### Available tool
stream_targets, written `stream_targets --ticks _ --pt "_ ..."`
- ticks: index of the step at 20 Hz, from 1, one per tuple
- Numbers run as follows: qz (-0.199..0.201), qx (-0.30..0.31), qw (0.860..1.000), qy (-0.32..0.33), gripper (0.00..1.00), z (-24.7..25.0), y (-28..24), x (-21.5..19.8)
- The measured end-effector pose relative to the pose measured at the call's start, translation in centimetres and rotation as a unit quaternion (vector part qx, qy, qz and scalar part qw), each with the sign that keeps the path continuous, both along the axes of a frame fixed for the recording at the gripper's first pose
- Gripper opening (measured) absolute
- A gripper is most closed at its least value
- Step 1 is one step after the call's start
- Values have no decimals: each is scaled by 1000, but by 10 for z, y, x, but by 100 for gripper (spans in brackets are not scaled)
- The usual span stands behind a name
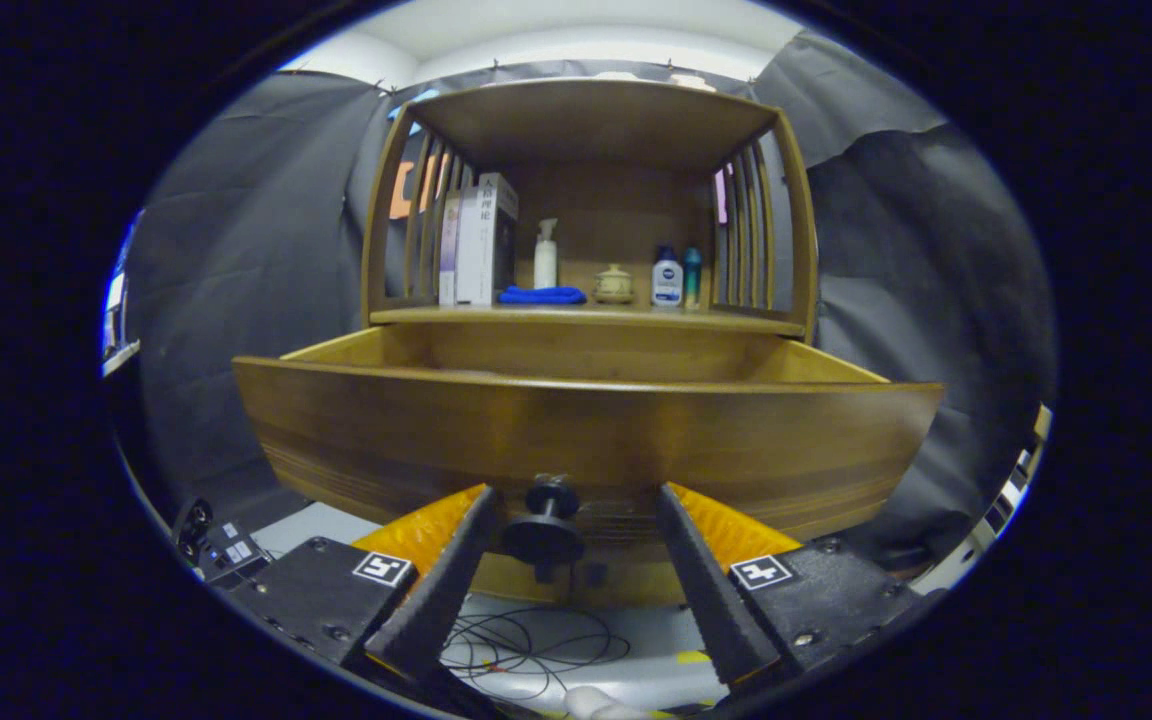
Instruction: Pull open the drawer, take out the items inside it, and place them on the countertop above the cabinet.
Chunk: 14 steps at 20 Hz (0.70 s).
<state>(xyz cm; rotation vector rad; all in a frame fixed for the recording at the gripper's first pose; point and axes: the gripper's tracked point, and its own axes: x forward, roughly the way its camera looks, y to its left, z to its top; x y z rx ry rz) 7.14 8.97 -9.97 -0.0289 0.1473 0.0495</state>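
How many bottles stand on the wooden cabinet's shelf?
3: a white spray bottle beside the upright boxes, then a white blue-capped bottle and a slim teal bottle together. Others may be hidden.

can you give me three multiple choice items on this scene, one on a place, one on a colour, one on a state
1. Where is the knob in relation to the tool?
A. between its fingers
B. far beyond them on the shelf
C. on the floor under them

2. What colour is the cloth on the shelf?
A. red
B. blue
C. yellow

3. What state is the drawer in?
A. shut flush
B. pulled out
C. lifted out and lying on the floor

Answers:
1. A, the knob on the drawer front sits in the gap between the two spread fingers, which do not press on it.
2. B, the folded cloth beside the spray bottle is blue.
3. B, the drawer's side walls and open top show in front of the shelf; what lies inside is hidden by its front.
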Motion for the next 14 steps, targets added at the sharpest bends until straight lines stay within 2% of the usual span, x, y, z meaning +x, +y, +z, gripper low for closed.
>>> stream_targets --ticks 1,6,11,14 --pt "2 1 1000 -9 100 12 -4 -3" --pt "-9 1 997 -79 100 89 -24 -14" --pt "1 29 993 -116 100 178 -29 7" --pt "14 41 996 -80 100 206 -23 39"
